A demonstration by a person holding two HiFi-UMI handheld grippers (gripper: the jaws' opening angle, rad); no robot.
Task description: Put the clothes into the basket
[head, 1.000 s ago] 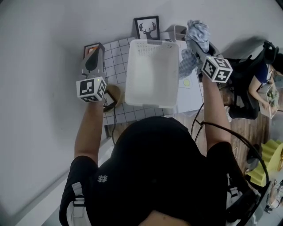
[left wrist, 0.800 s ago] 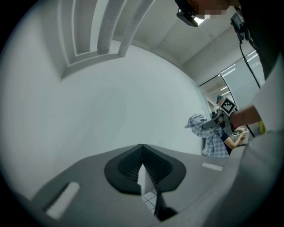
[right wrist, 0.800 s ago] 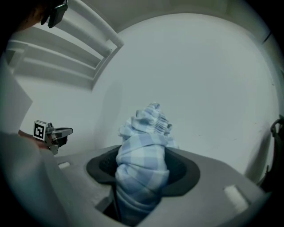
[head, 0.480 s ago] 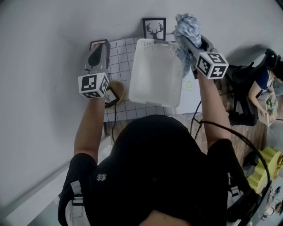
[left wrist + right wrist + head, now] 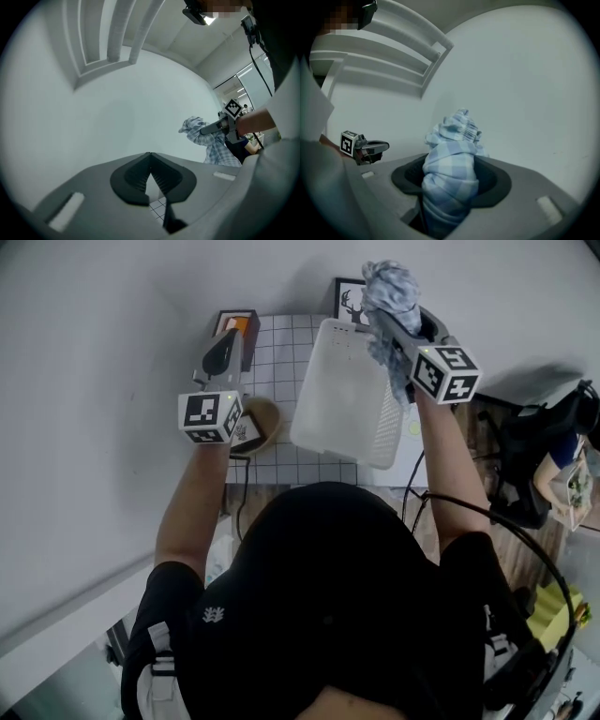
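A blue-and-white plaid cloth (image 5: 389, 292) is bunched up in my right gripper (image 5: 392, 322), which is shut on it above the far right corner of the white plastic basket (image 5: 342, 409). The right gripper view shows the cloth (image 5: 451, 159) wedged between the jaws, with folds sticking out past the tips and its lower part hanging below. My left gripper (image 5: 223, 345) is held left of the basket, shut with nothing in it; its pads (image 5: 149, 161) meet at the tip. From the left gripper view the cloth (image 5: 206, 140) hangs at the right.
The basket stands on a table with a white grid-pattern mat (image 5: 277, 357). A deer picture (image 5: 350, 298) leans on the wall behind it. A dark box with an orange face (image 5: 236, 324) and a round wooden object (image 5: 261, 423) lie under the left gripper. A person (image 5: 562, 465) sits far right.
My right gripper has carried the cloth left and upward, from beside the basket's right rim to over its far right corner. The left gripper has shifted a little.
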